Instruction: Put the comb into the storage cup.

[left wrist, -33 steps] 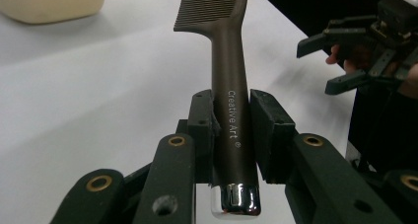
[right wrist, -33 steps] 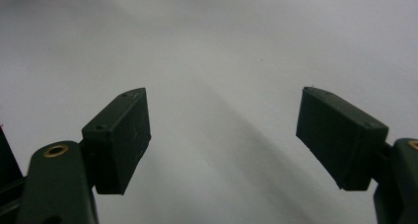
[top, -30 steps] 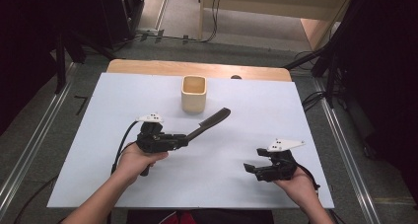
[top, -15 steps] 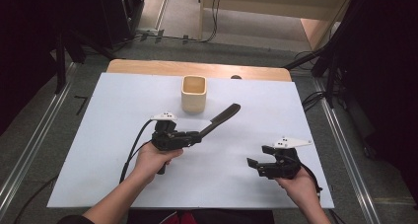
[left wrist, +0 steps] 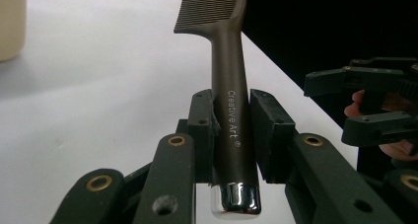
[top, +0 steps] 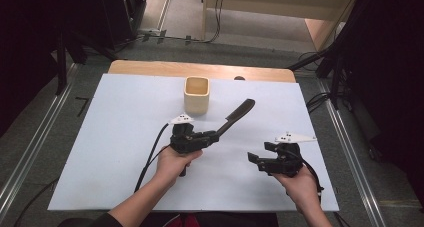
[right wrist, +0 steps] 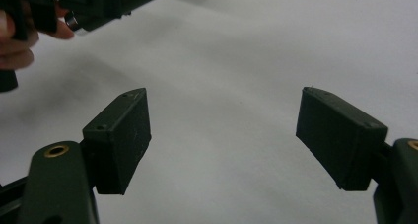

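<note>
Currently: left gripper (top: pixel 216 134) carrying a comb (top: pixel 236 115) toward the cup (top: pixel 196 94), right gripper (top: pixel 256 158) idle.

Left jaws clamped on the comb's handle near its chrome butt end (left wrist: pixel 234 197); teeth end points up and away, so the long part is free to lead into something; comb is lifted off the white table cover (top: pixel 120 132), just right of and near the beige cup, not touching it; judging by that angle, the cup's open mouth looks like the target, and the low grip leaves clearance to drop it in; right gripper jaws spread wide with nothing between them (right wrist: pixel 222 140), held low over the cover, well apart from the cup, probably parked out of the way.
</note>
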The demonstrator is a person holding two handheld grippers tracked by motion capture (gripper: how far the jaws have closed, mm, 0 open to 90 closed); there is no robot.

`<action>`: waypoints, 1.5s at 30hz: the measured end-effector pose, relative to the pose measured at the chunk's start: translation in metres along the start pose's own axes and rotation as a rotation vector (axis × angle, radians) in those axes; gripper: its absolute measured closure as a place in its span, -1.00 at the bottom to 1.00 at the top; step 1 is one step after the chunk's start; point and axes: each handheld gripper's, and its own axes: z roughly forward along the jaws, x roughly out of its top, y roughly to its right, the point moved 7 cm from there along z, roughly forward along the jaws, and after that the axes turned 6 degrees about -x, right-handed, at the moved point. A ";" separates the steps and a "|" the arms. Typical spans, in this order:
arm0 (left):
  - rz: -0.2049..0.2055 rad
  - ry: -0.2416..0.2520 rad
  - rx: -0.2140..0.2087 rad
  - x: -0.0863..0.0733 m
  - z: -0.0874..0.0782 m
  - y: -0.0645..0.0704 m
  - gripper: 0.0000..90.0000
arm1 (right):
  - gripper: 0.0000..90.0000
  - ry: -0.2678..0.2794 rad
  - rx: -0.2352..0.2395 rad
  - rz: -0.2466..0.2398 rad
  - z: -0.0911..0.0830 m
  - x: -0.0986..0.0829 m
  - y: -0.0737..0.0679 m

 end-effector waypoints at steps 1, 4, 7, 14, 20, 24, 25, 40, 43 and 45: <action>-0.001 0.011 0.002 0.001 0.002 0.001 0.63 | -0.59 0.007 0.002 0.013 0.000 0.002 0.000; -0.009 0.041 0.000 0.003 0.009 0.004 0.63 | -0.59 0.033 -0.003 0.053 -0.001 0.010 0.000; -0.004 0.067 0.005 0.005 0.013 0.006 0.63 | -0.59 0.052 0.002 0.067 -0.002 0.017 -0.003; 0.014 0.126 0.025 0.006 0.019 0.008 0.63 | -0.59 0.075 0.021 0.107 0.000 0.029 -0.011; -0.007 0.151 0.020 0.003 0.026 0.008 0.63 | -0.58 0.083 0.036 0.132 0.003 0.039 -0.016; -0.010 0.173 0.014 0.001 0.032 0.011 0.63 | -0.57 0.092 0.039 0.148 0.005 0.045 -0.015; -0.016 0.180 0.007 0.000 0.033 0.011 0.63 | -0.57 0.093 0.038 0.156 0.005 0.046 -0.014; -0.032 0.301 0.003 -0.002 0.048 0.017 0.63 | -0.53 0.150 0.002 0.199 0.014 0.067 -0.012; -0.028 0.326 -0.001 -0.002 0.051 0.018 0.63 | -0.53 0.148 0.000 0.215 0.019 0.070 -0.012; -0.027 0.336 0.000 -0.003 0.053 0.018 0.63 | -0.53 0.150 -0.002 0.218 0.022 0.071 -0.012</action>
